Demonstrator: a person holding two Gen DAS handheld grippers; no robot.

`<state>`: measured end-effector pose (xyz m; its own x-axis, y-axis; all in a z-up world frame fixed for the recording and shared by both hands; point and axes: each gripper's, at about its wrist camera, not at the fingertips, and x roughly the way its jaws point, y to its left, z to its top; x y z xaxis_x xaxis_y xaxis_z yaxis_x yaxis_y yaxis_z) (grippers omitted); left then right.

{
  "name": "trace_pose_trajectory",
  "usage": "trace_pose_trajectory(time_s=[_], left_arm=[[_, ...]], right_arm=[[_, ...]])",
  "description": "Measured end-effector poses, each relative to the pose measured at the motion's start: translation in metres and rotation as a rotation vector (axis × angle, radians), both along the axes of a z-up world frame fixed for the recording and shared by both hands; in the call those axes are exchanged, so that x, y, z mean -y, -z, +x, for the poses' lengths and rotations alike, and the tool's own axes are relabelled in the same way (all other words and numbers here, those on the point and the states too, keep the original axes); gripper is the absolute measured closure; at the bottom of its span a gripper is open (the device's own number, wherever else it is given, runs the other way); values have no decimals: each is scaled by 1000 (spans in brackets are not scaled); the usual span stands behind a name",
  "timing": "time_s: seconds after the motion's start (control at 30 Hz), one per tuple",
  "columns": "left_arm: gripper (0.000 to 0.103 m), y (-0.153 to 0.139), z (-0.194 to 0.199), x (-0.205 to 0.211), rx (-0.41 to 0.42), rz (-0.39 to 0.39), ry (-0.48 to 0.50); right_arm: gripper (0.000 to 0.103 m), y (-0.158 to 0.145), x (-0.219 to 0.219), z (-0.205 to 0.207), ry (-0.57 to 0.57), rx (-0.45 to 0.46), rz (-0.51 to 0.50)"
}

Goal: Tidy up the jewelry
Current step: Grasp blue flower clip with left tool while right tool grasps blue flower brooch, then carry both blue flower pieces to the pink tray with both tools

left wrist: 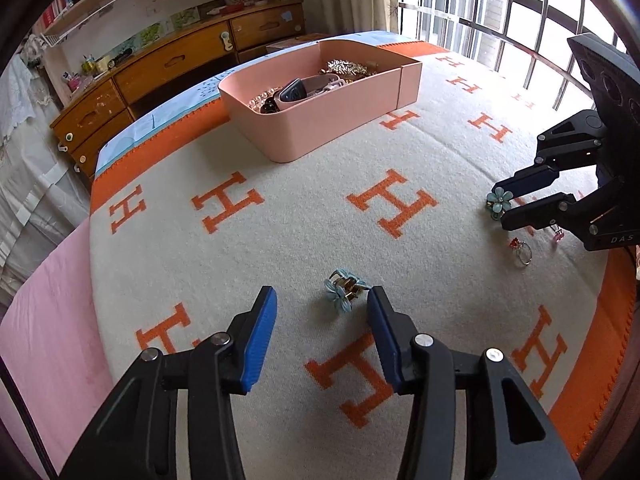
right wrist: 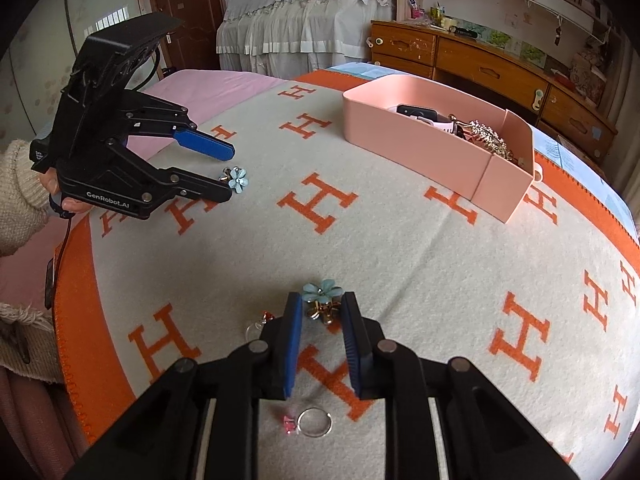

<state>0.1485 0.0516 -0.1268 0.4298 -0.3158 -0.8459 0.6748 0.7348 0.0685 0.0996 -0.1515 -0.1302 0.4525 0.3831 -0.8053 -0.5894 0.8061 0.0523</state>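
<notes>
On the H-patterned blanket (left wrist: 304,168), each gripper's jaws stand partly open around a blue flower clip, left gripper (left wrist: 322,300) and right gripper (right wrist: 321,306) alike, with two rings (right wrist: 315,426) nearby, one half hidden, and the pink box (left wrist: 320,120) well apart.

Each camera sits just behind its own gripper and looks steeply down along the two fingers at the cream and orange blanket (left wrist: 304,200), close enough that the fingers fill the lower frame. The left view faces the barred window (left wrist: 500,12), the right view the dark door (right wrist: 188,4) (both bent by the fisheye). They share the pink box (left wrist: 320,120) (right wrist: 420,152), the wooden dresser (left wrist: 168,68) (right wrist: 488,68), and each other's gripper.
</notes>
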Motion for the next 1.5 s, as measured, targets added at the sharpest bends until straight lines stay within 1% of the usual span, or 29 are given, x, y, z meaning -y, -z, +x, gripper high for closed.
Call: trace_pose_trajectory(time_s=[0.2,0.23,0.27,0.3,0.33,0.37,0.43,0.47,0.57,0.7,0.83,0.93,1.03,1.17,1.23,1.3,1.4,1.43,1.5], left_arm=[[58,1,4,3,15,-10,1],[61,1,4,4,17,-11,4],[68,1,3,5,16,-15,8],[72,1,3,6,15,-20,15],[81,1,2,7,17,-20,19],[85,1,1,10,24,-16,21],[85,2,-1,12,42,-6,16],[85,1,-1,13,41,-6,9],[85,-2,0,14,15,-11,-28],[85,-21,-2,19,54,-6,-80],[85,-54,3,25,90,-35,-135],[85,-85,12,33,115,-53,-187],[85,-118,29,41,132,-73,-241],[85,-160,54,51,195,-81,-314],[85,-177,69,54,221,-92,-361],[85,-191,85,56,219,-119,-402],[85,-204,108,57,232,-155,-451],[85,-205,117,59,232,-163,-459],[85,-200,133,66,203,-174,-468]], right_arm=[[83,0,0,1,3,1,4],[83,0,0,1,3,0,4],[83,0,0,1,3,0,4],[83,1,0,1,3,0,4],[83,1,0,1,3,1,3],[83,0,1,1,4,2,3],[85,-1,1,1,9,2,5],[87,-1,1,1,13,2,6],[89,-3,3,4,31,-14,23],[89,-18,5,5,58,18,40],[89,-47,11,15,106,64,85],[89,-78,17,28,148,110,115],[89,-115,22,46,195,158,130],[89,-171,32,75,283,225,162],[89,-197,40,90,337,256,203],[89,-218,48,103,384,284,251],[89,-236,58,123,422,290,308],[89,-237,59,131,429,282,320],[89,-232,59,147,437,252,317]])
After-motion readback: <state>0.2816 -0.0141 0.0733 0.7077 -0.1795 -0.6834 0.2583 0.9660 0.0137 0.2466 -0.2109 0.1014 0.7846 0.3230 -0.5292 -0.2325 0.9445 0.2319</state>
